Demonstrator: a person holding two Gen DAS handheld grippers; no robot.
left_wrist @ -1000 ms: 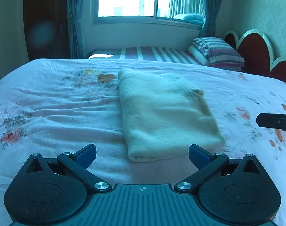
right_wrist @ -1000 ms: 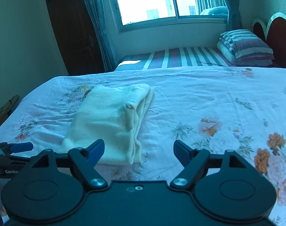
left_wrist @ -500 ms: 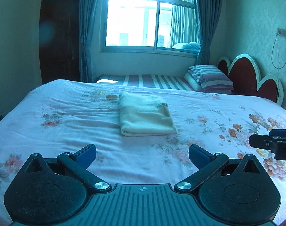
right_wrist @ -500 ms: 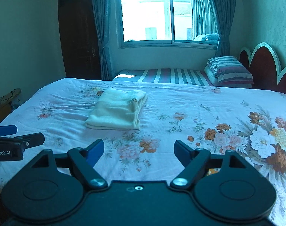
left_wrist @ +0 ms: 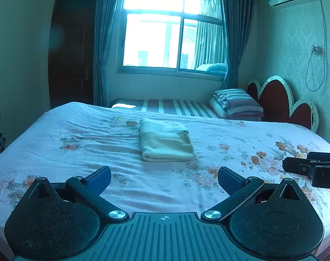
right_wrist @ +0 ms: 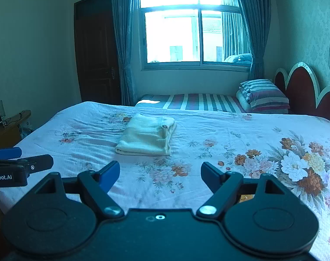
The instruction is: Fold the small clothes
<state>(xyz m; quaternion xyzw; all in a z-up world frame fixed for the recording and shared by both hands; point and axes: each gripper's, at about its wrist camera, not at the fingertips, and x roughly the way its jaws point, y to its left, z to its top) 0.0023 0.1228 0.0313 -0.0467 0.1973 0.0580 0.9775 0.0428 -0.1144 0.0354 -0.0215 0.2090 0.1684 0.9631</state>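
A pale yellow garment (left_wrist: 166, 142) lies folded into a neat rectangle on the floral bedsheet (left_wrist: 78, 156), well beyond both grippers. In the right wrist view the same folded garment (right_wrist: 146, 136) sits left of centre. My left gripper (left_wrist: 164, 177) is open, its blue pads wide apart with only sheet between them. My right gripper (right_wrist: 160, 173) is open too and holds nothing. Each gripper shows at the edge of the other's view: the right gripper (left_wrist: 313, 167) and the left gripper (right_wrist: 19, 163).
A second bed with a striped sheet (left_wrist: 175, 106) and stacked striped pillows (left_wrist: 236, 104) lies behind. A red scalloped headboard (left_wrist: 280, 104) stands at the right. A dark door (right_wrist: 95, 50) and a small side table (right_wrist: 10, 126) are at the left. A window with curtains (left_wrist: 171, 28) faces me.
Both grippers have drawn back and risen from the folded garment, which now looks smaller and farther off. More of the room and window shows. Both stay open and empty.
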